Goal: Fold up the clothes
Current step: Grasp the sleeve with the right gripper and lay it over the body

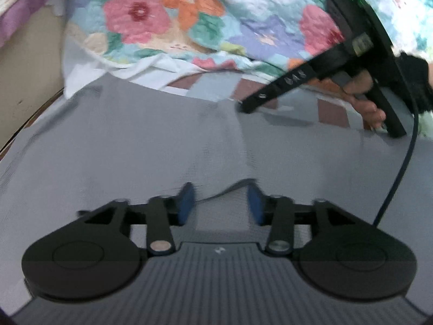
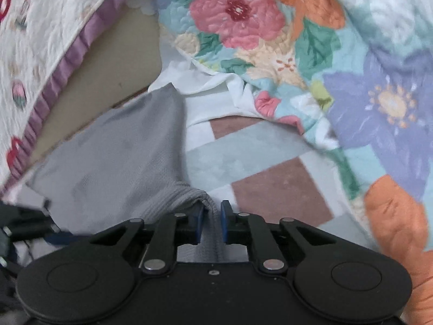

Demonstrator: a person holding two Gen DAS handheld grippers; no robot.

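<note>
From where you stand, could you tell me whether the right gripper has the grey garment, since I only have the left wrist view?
Observer: Yes. In the right wrist view the right gripper is shut on a ribbed edge of the grey garment.
Operator: Thank you. What lies just beyond that pinch?
Observer: A checked sheet of brown and pale squares, bare in front of the fingers.
Operator: And anything at the far left over there?
Observer: A white quilt with a purple border, which is only a sliver in your view.

Home bedroom, floral quilt (image 2: 270,40), checked bedsheet (image 2: 270,184), frilled pillow (image 2: 40,40)
</note>
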